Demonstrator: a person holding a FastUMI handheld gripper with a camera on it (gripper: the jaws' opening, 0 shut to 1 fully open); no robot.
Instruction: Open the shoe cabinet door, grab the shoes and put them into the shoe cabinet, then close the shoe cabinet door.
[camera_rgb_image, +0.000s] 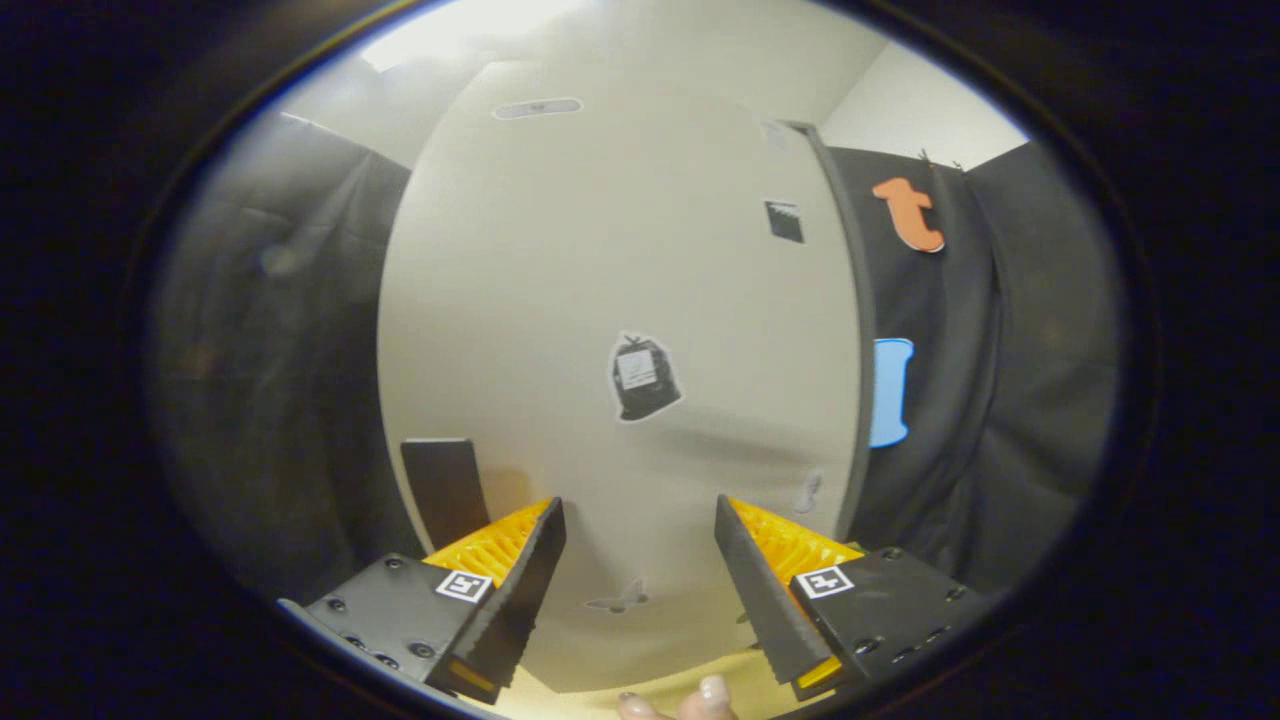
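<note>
While the gripper (640, 590) hangs close before the cabinet, its fingers stand wide apart with nothing between them, and no pad touches the panel. Nearest of all, below the fingers, the tips of a person's fingers (700, 698) peek up against a pale yellowish surface that I cannot identify.

Just beyond the fingers is the door (560, 300), a broad, flat, cream panel that looks shut, with no gap along its edges. It carries stickers: a faint butterfly (618, 598) between the fingers, a dark bag-shaped sticker (642, 377) farther up, and a small dark square (785, 221) far up at the right. Near the door's left edge, just past the left finger, sits a dark rectangular piece (445, 490); it may be the handle, though the fisheye blur leaves that unsure.

By the look of it, the door is a stiff board, light to swing on hinges, smooth and slippery on its face, so pinching the flat surface would give no hold. The better place is likely that dark piece or the door's left edge, with both fingers around it and a pull outward along the hinge arc. The grey strip (850, 330) down the right edge may be the hinge side.

Farther off, black cloth (1000, 400) hangs on both sides.
</note>
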